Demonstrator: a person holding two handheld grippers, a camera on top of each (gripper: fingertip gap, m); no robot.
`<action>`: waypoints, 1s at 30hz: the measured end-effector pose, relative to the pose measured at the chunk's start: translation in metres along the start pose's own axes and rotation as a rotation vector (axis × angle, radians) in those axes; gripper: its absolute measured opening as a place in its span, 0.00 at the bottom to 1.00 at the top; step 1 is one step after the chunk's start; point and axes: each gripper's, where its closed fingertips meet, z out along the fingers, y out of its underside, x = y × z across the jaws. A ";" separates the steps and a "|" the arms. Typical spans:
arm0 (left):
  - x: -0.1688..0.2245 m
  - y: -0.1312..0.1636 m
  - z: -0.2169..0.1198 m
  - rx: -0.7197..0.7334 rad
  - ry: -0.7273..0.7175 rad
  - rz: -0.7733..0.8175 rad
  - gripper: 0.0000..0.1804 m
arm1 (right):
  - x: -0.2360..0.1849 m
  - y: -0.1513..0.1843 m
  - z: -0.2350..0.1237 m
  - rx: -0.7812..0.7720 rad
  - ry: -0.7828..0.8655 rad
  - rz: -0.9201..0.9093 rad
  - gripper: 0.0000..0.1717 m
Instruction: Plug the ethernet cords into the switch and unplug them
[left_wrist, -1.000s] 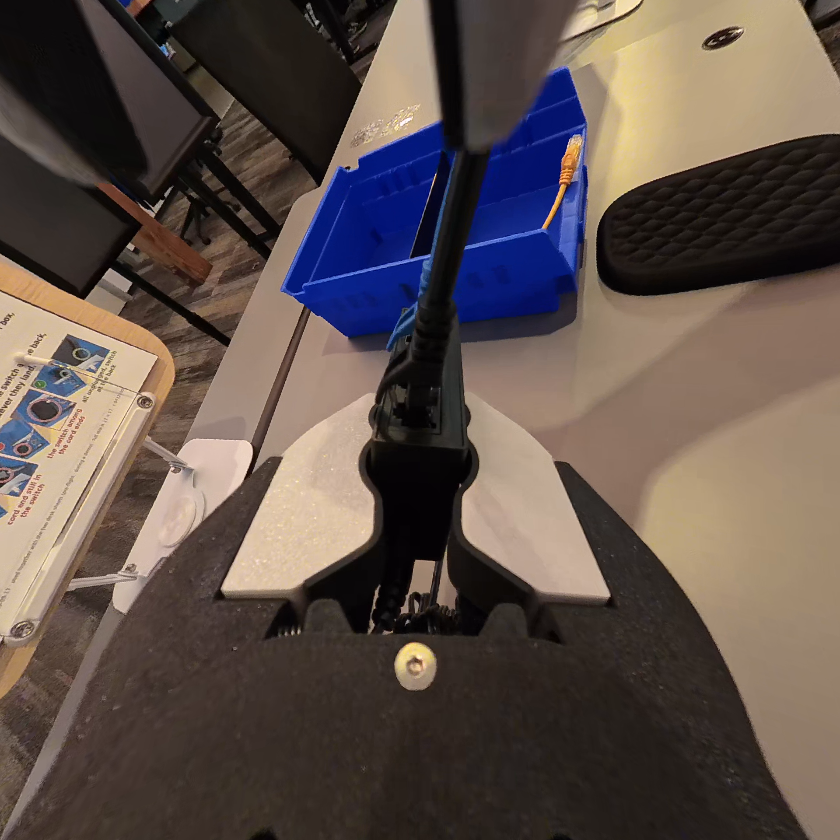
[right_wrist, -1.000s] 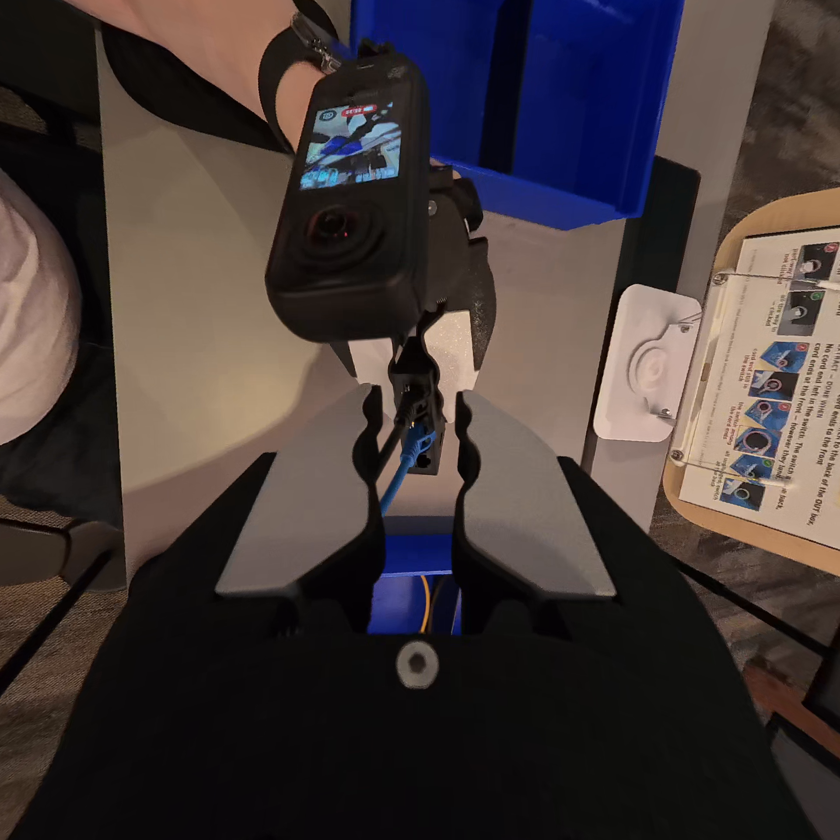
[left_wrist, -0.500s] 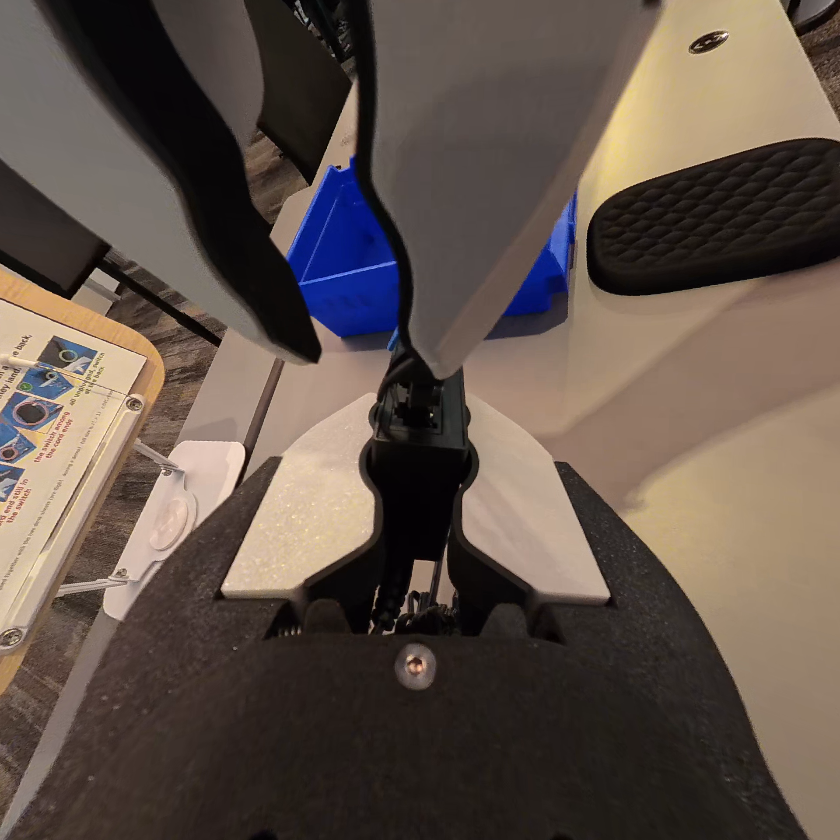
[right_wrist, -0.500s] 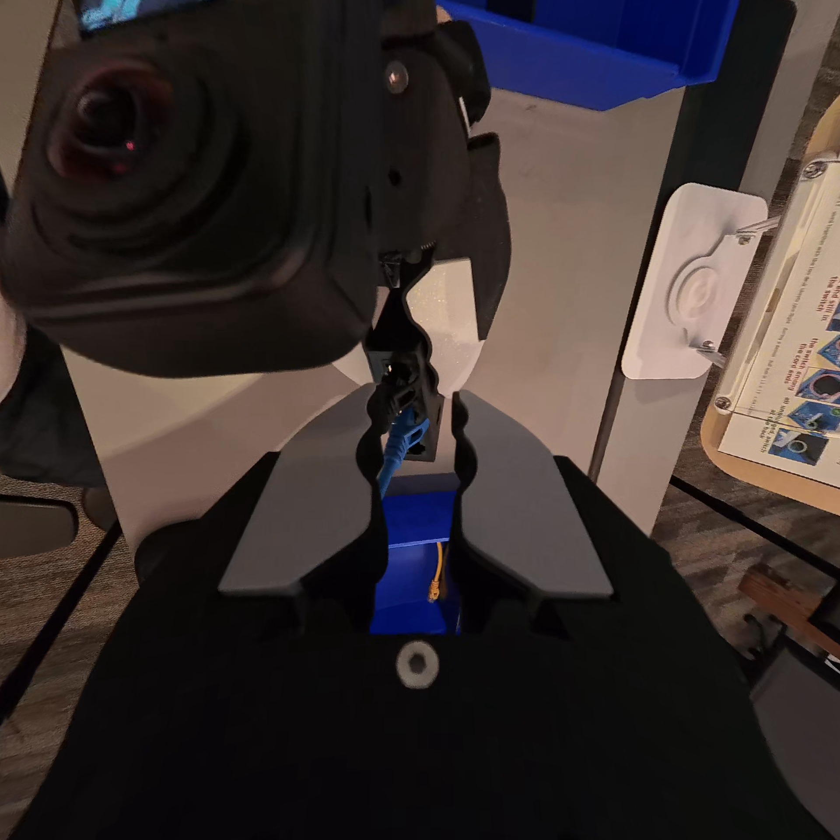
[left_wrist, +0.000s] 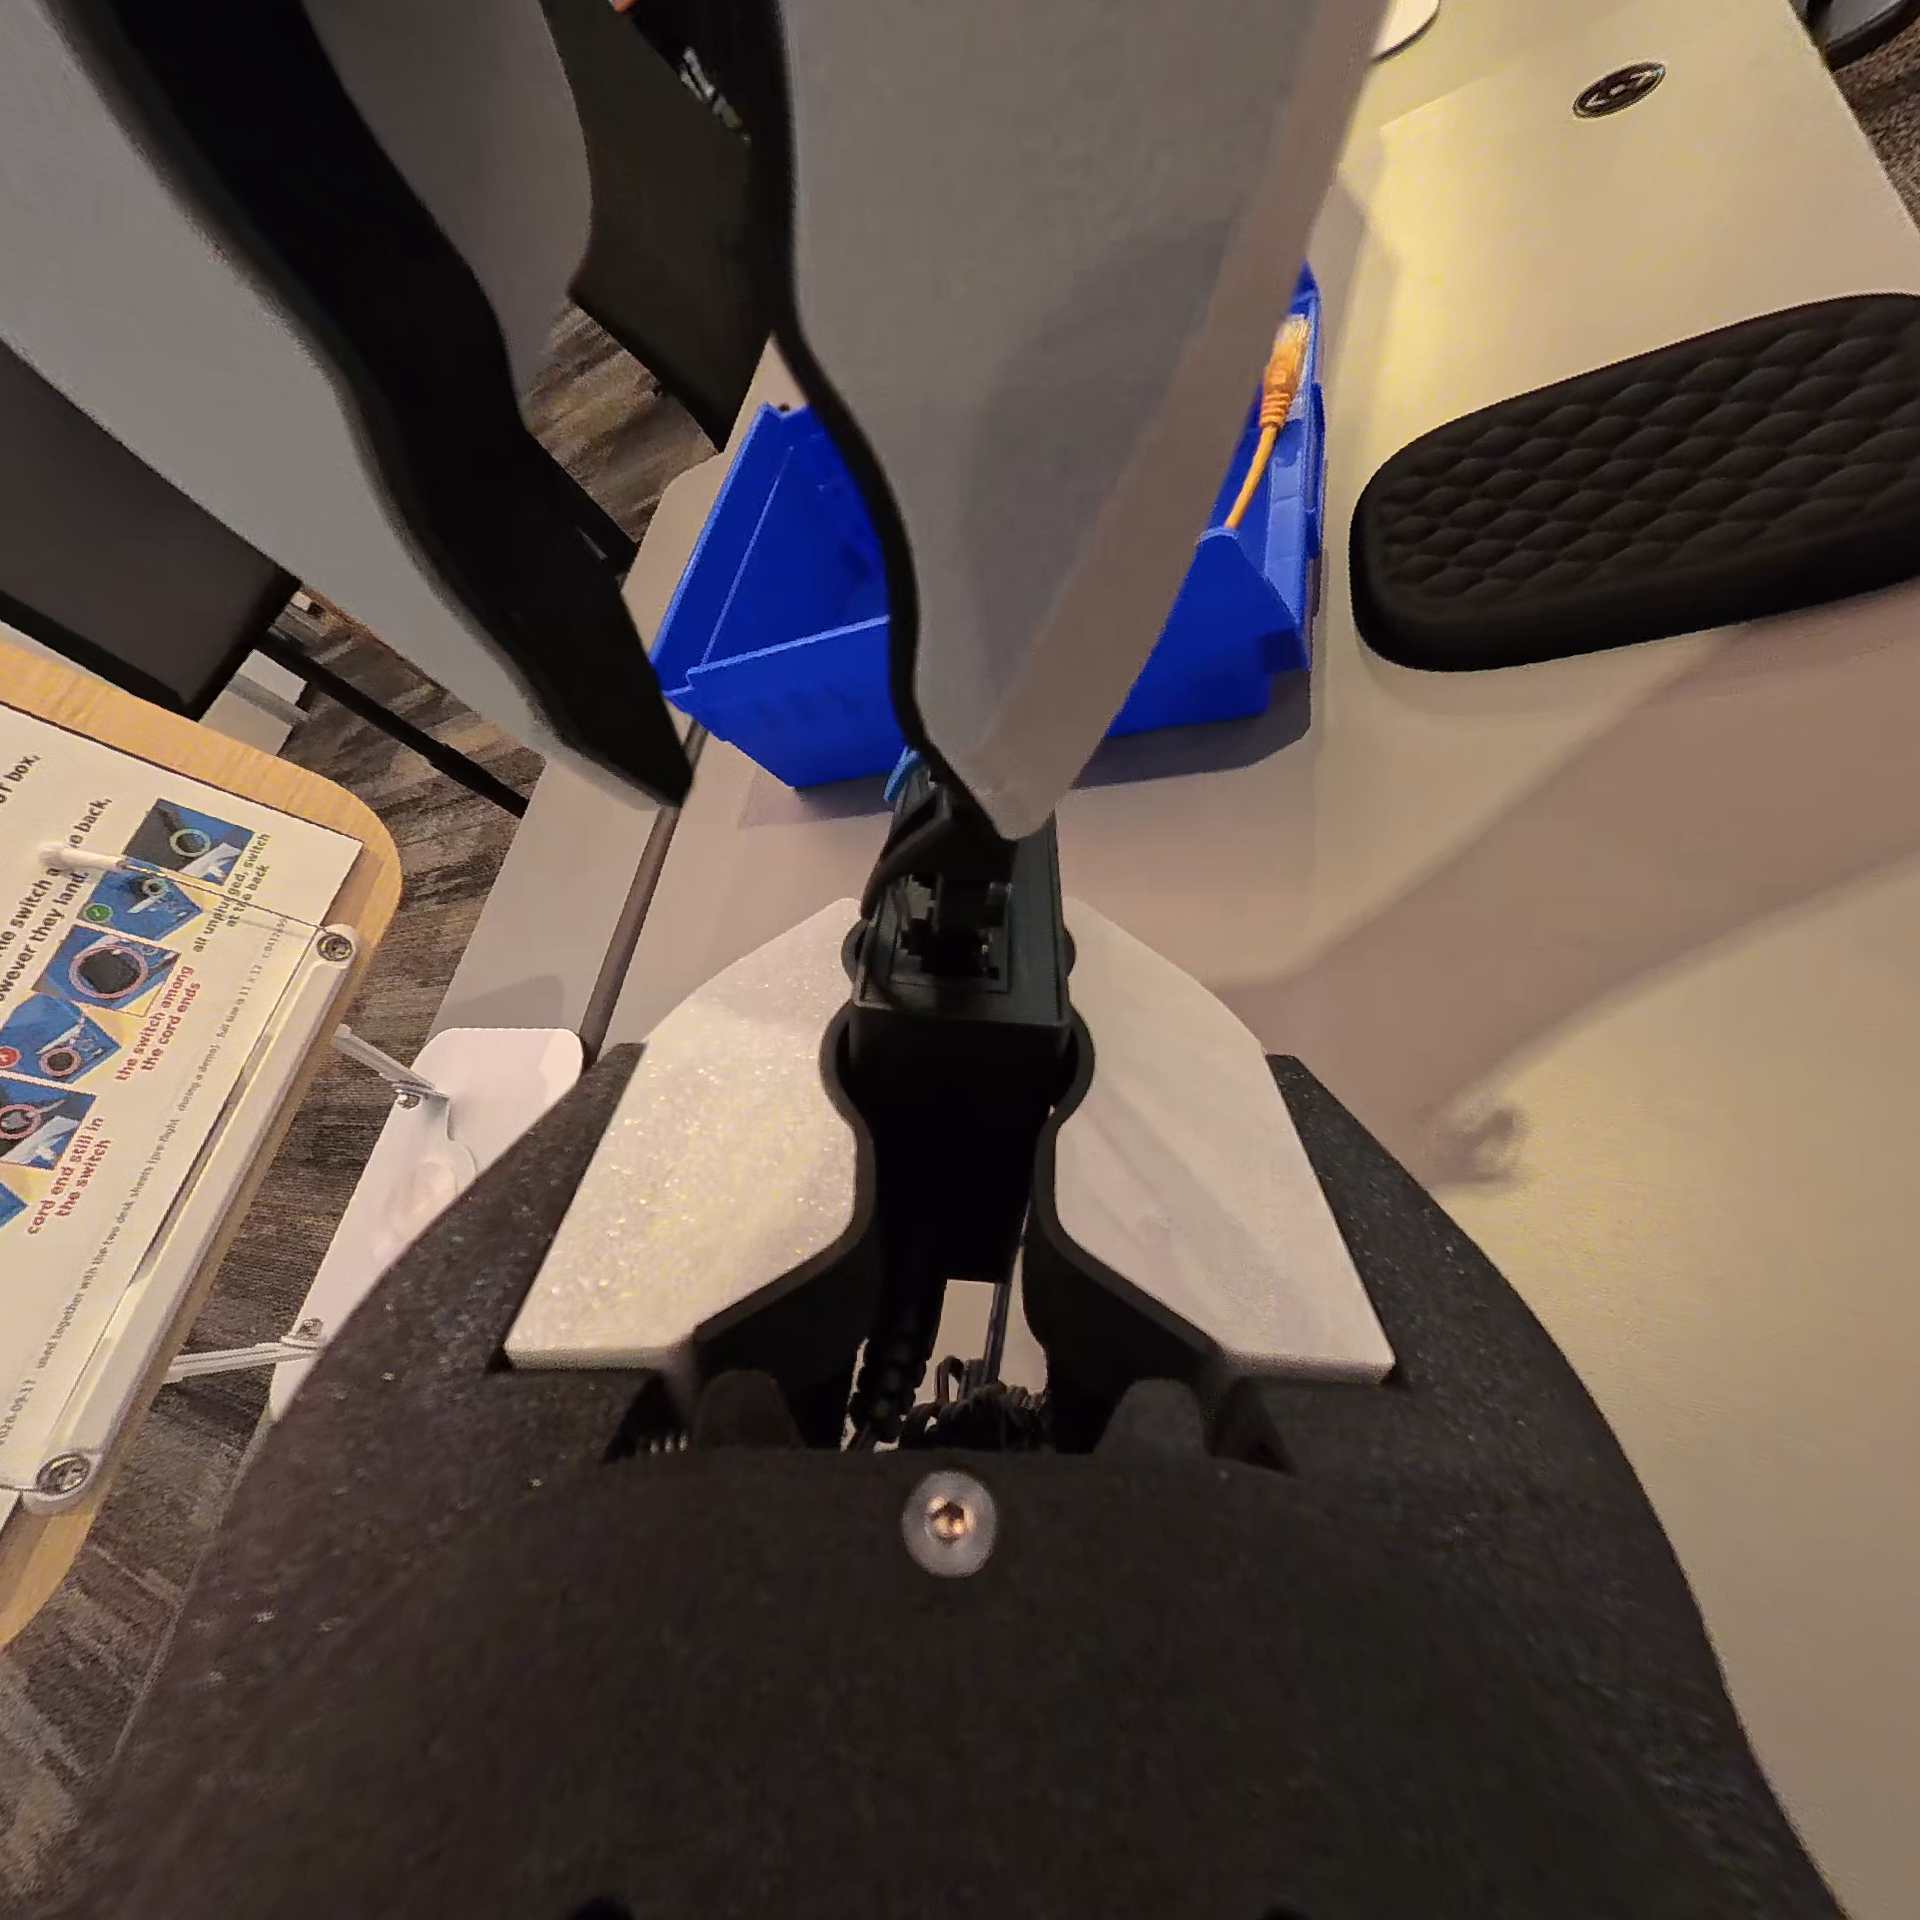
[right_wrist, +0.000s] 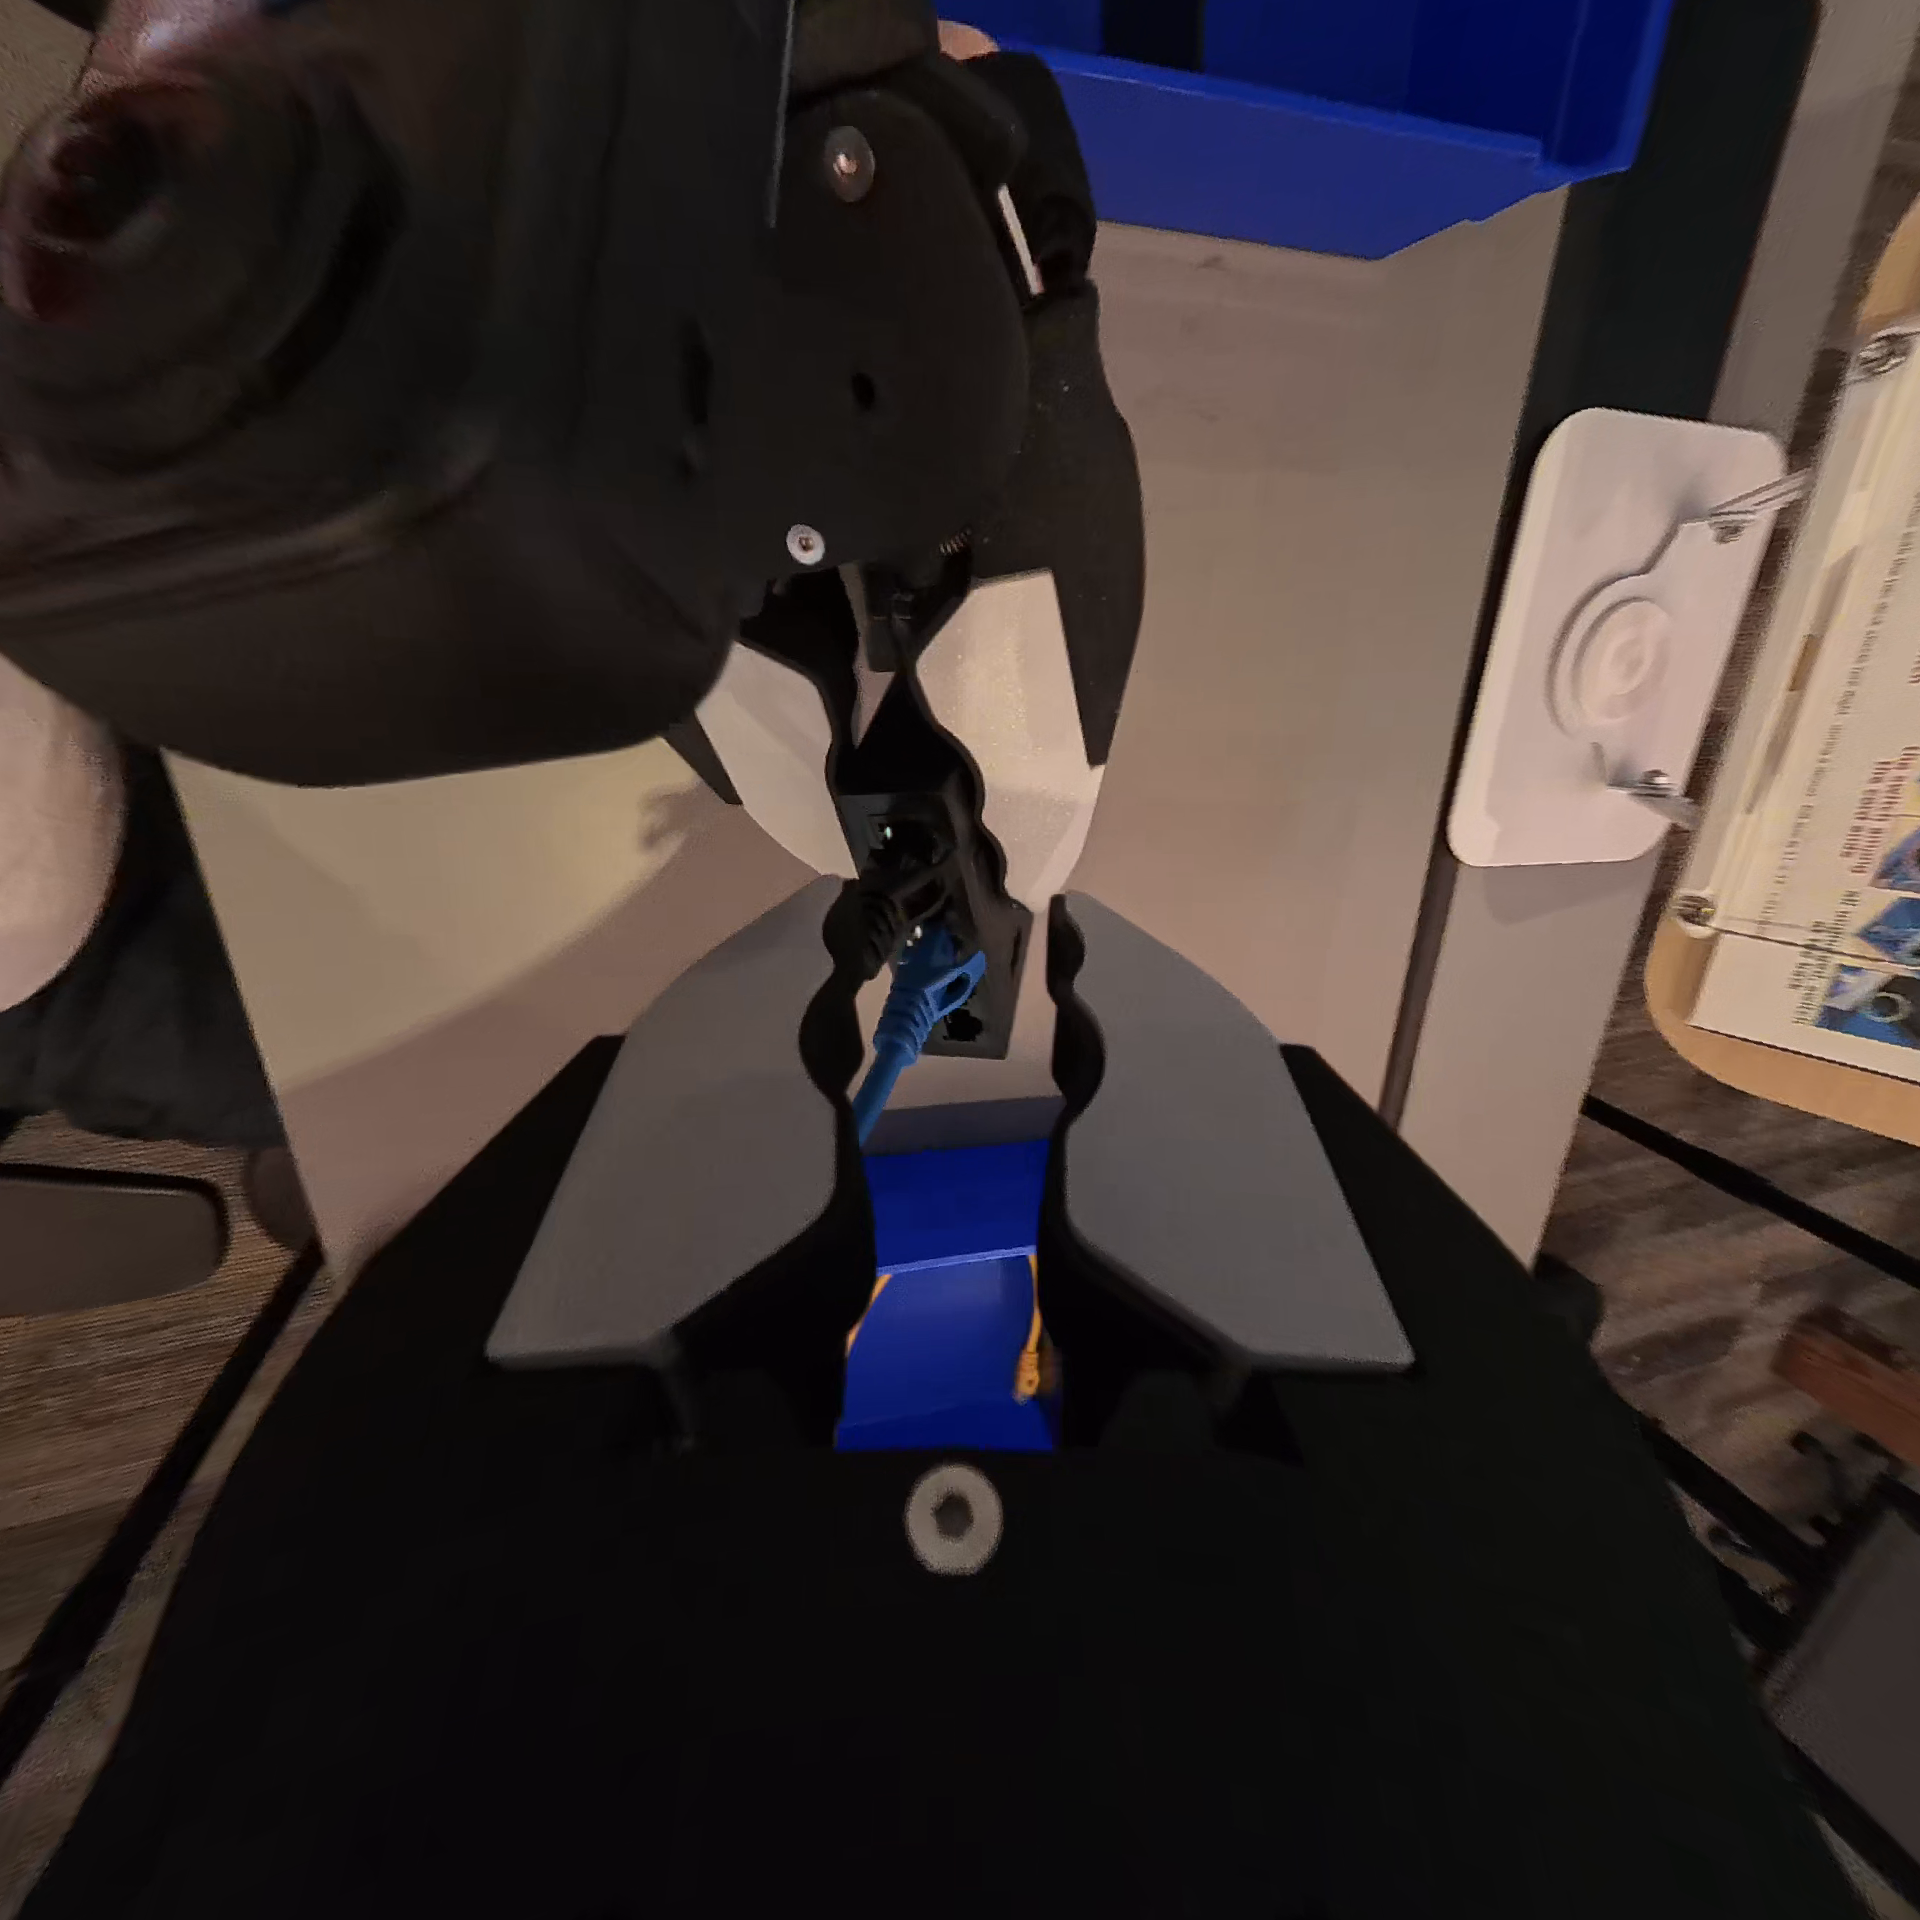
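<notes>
Left fingers (left_wrist: 717, 1122): clamped on the black switch (left_wrist: 961, 997); hold it rigid.
Right fingers (right_wrist: 717, 1132): apart around the blue cord (right_wrist: 914, 1003), plugged just ahead; close squarely, then pull straight.

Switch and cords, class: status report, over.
Left gripper clamped on black switch. Right gripper open around blue cord, plugged in beside black cord. Orange cord in bin.

We look along our right gripper (right_wrist: 951, 997), its grey fingers (right_wrist: 717, 1122) spread on either side of a small black plastic switch (right_wrist: 982, 987) without pressing it. The left gripper (right_wrist: 920, 821) clamps that switch. A blue ethernet cord (right_wrist: 914, 1003) and a black cord (right_wrist: 868, 920) are plugged in.
</notes>
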 end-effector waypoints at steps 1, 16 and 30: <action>0.000 0.001 0.001 -0.002 0.001 0.000 0.16 | 0.001 0.000 0.001 -0.002 0.022 -0.006 0.20; 0.001 0.011 0.012 -0.037 -0.028 0.065 0.16 | 0.001 0.010 0.011 -0.028 0.151 -0.044 0.22; 0.002 0.011 0.012 -0.040 -0.035 0.079 0.16 | 0.000 0.011 0.011 -0.046 0.174 -0.047 0.22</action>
